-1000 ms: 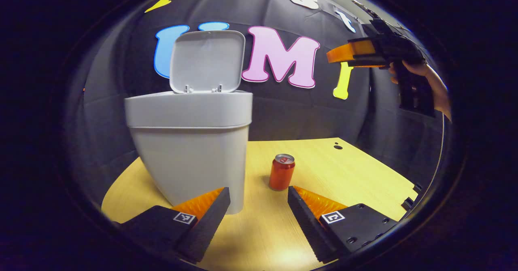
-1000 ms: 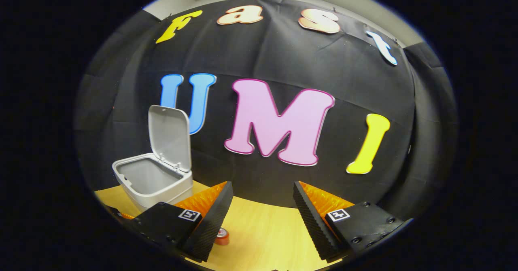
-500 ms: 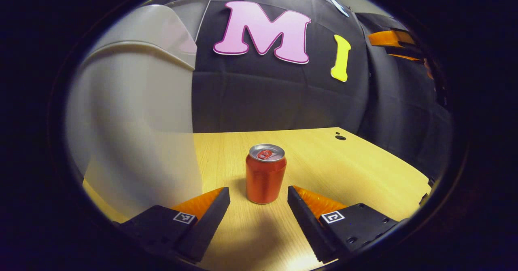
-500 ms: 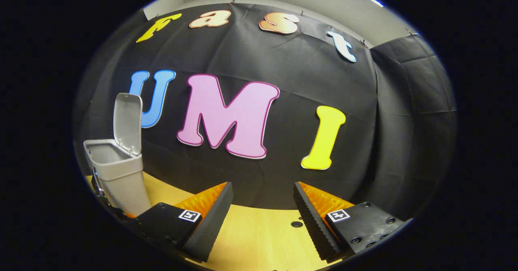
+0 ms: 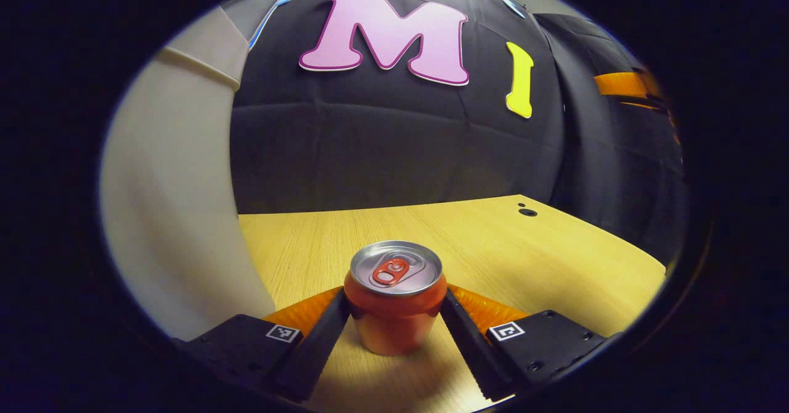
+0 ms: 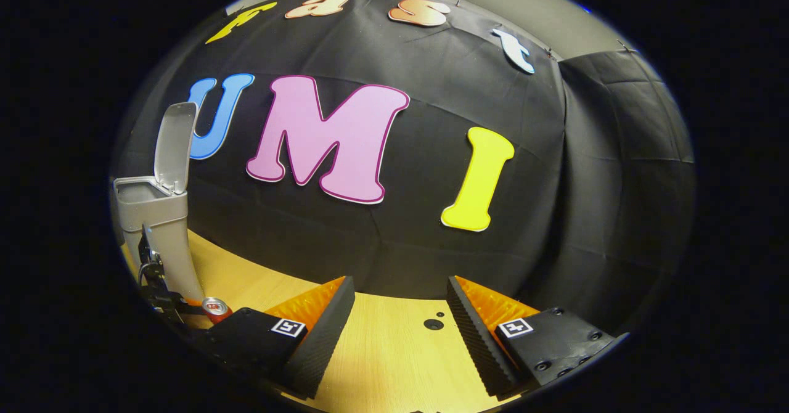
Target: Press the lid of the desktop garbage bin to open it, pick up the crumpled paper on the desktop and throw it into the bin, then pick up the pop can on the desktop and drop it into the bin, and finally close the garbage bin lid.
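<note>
The pop can (image 5: 394, 299) is seen upright on the desk (image 5: 555, 259), bracketed between the spread fingers of the left gripper (image 5: 394, 314), beside the garbage bin (image 5: 179, 216); the right gripper (image 6: 400, 314), unclenched and empty, is held well apart.

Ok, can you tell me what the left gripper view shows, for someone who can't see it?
A red can stands upright on the wooden table, between the left gripper's two fingers. A grey bin stands close on the left.
</note>
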`<state>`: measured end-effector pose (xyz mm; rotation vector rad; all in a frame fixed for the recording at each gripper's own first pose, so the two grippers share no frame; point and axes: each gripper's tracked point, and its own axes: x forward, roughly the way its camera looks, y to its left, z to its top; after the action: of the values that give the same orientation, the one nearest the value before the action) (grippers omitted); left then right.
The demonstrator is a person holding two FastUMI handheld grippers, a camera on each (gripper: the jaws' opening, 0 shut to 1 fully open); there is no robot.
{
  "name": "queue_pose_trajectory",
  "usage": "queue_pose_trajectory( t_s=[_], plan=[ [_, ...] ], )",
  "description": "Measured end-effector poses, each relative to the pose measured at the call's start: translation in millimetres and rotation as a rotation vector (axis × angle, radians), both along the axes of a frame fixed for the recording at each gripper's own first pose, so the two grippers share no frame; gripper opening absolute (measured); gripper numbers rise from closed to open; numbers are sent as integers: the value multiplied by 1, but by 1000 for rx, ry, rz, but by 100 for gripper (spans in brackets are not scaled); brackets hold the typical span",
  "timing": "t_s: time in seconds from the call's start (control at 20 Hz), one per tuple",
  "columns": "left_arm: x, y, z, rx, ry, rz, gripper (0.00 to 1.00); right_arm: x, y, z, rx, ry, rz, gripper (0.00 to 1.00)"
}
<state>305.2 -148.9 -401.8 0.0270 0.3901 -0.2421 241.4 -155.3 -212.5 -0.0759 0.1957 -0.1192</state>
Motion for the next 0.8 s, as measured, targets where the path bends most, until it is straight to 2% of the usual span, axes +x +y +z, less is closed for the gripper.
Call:
queue_pose_trajectory(
  t_s=[0.15, 0.2, 0.35, 0.5, 0.8],
  plan=[
    [3, 0, -8, 8, 28, 18, 94, -1, -2, -10, -1, 19, -3, 97],
    [3, 0, -6, 2, 25, 22, 89, -1, -3, -11, 1, 21, -4, 97],
    [-5, -3, 12, 4, 10, 32, 88, -2, -2, -8, 9, 16, -5, 97],
    [-19, -12, 52, 20, -22, 30, 88, -6, -2, -1, 11, 9, -1, 97],
    [-51, -32, 167, -25, -110, -7, 88, -15, 3, 35, 19, -13, 14, 97]
  ],
)
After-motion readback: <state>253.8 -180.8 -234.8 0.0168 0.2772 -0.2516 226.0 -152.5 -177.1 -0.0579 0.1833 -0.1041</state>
